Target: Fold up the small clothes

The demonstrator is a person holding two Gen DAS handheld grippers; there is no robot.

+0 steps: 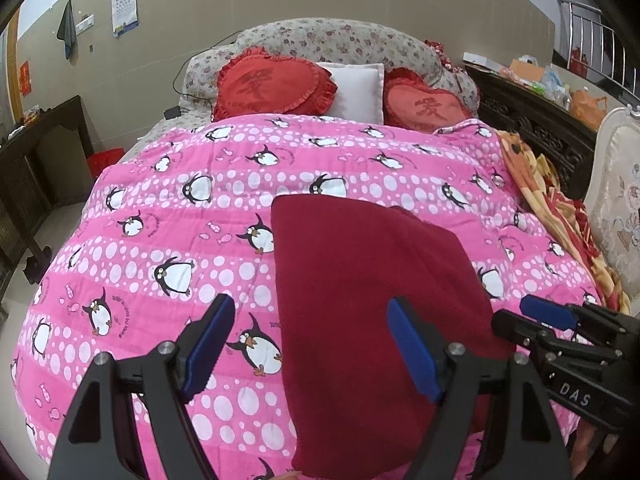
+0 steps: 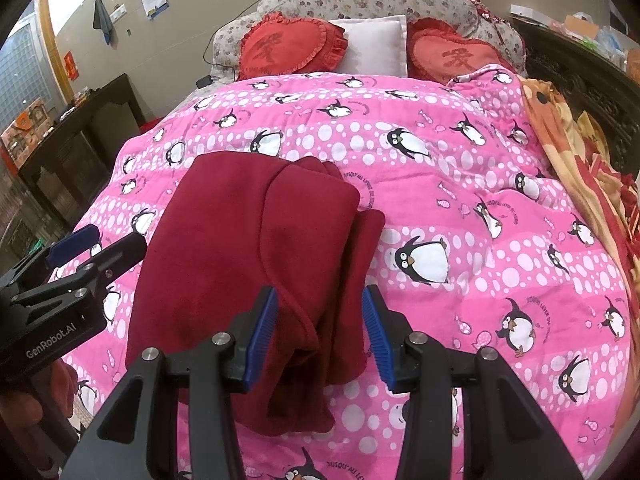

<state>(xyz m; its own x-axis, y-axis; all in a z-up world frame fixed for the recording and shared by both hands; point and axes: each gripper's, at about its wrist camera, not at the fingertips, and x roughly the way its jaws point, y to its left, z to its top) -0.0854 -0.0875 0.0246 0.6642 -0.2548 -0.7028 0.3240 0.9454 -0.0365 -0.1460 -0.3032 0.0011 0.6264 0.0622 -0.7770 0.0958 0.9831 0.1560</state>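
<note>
Garment (image 2: 240, 264), dark red and fleecy, lies folded on the pink penguin quilt (image 2: 460, 208) that covers the bed, toward its near end. In the right wrist view a smaller folded layer sits on top of the wider part, and a narrow strip sticks out at 3 o'clock of it. The right tool (image 2: 320, 336) hangs over the garment's near edge with its blue pads apart; the fabric shows in the gap, and neither pad visibly presses on it. The left tool (image 1: 308, 344) stands wide open over the garment's left edge, one pad above the quilt and one above the red cloth, gripping nothing. Each tool shows at the side of the other's view. At 12 o'clock two red heart cushions (image 1: 276, 84) flank a white pillow (image 1: 356, 92) against the floral headboard (image 1: 332, 38).
</note>
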